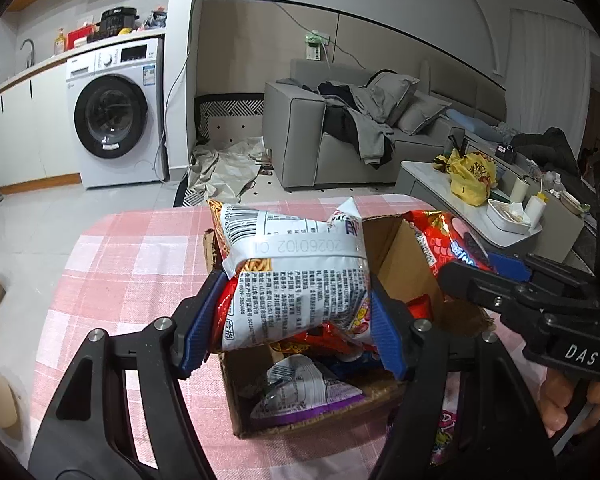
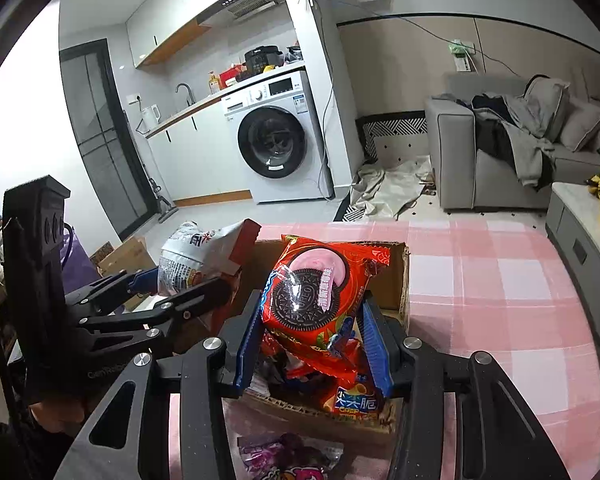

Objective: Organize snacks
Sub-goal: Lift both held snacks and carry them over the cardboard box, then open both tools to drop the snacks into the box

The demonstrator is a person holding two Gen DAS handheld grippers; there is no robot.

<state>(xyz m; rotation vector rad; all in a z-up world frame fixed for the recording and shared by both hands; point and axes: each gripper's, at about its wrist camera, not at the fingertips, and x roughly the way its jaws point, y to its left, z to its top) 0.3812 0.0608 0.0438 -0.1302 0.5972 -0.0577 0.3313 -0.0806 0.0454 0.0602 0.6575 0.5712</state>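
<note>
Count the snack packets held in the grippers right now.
2. A white noodle packet is clamped in the left gripper, and a red Oreo packet in the right gripper, both above the cardboard box. More packets lie inside; some may be hidden.

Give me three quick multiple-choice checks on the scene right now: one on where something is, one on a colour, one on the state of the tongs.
1. Where is the cardboard box?
A. on the sofa
B. on the pink checked tablecloth
C. on the floor

2. What colour is the Oreo packet mainly?
A. red
B. green
C. yellow

3. What are the left tongs doing?
A. hanging open and empty
B. clamping the box wall
C. gripping a white noodle packet

Answers:
1 B, the checked cloth shows on all sides of the box.
2 A, red wrapper around the cookie picture.
3 C, both blue pads press the packet's sides above the box.
</note>
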